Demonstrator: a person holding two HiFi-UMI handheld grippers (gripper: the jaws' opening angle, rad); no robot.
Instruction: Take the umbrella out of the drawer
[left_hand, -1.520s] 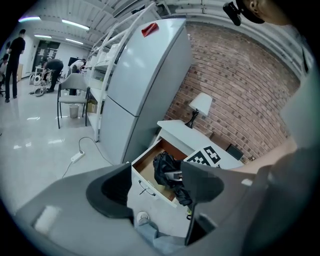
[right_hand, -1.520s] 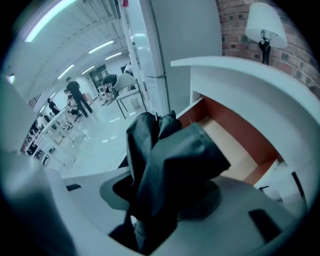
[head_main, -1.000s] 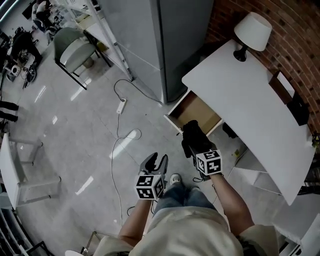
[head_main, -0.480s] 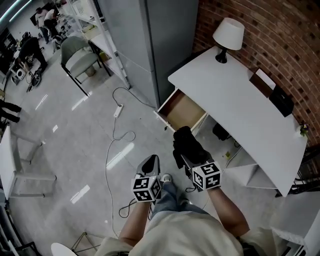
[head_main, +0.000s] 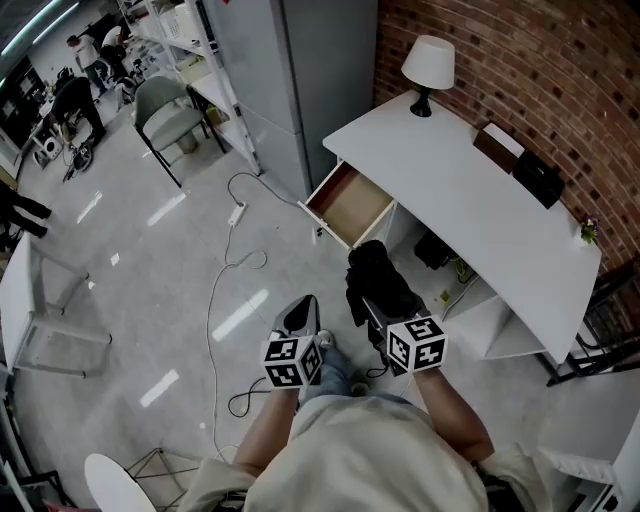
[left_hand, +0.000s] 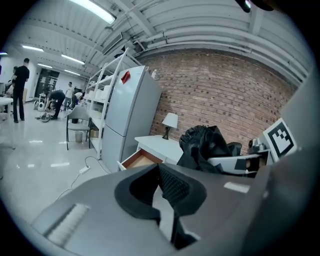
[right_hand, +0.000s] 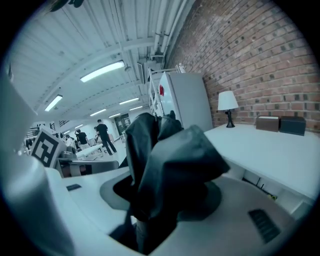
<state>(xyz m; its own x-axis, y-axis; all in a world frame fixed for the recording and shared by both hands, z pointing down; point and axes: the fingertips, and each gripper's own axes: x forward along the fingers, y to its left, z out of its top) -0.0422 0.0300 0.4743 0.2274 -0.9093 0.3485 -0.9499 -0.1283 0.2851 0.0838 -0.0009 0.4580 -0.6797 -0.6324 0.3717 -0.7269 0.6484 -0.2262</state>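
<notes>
Left gripper (head_main: 300, 312): jaws are pressed together, nothing is pinched. Right gripper (head_main: 378, 308): the black umbrella (head_main: 373, 278) is pinched between the jaws, with folded fabric bunched over and ahead of them. The umbrella is held in the air, clear of the drawer (head_main: 352, 203), between the person and the white desk (head_main: 480, 215). Beyond it, the wooden drawer is seen pulled out of the desk. A cable (head_main: 222, 300) is laid across the floor left of the drawer. A brown box (head_main: 497, 148) and a black box (head_main: 538, 180) are set along the desk's far edge by the brick wall (head_main: 520, 50). A white lamp (head_main: 428, 66) is stood at the far corner, beside a grey fridge (head_main: 310, 70).
</notes>
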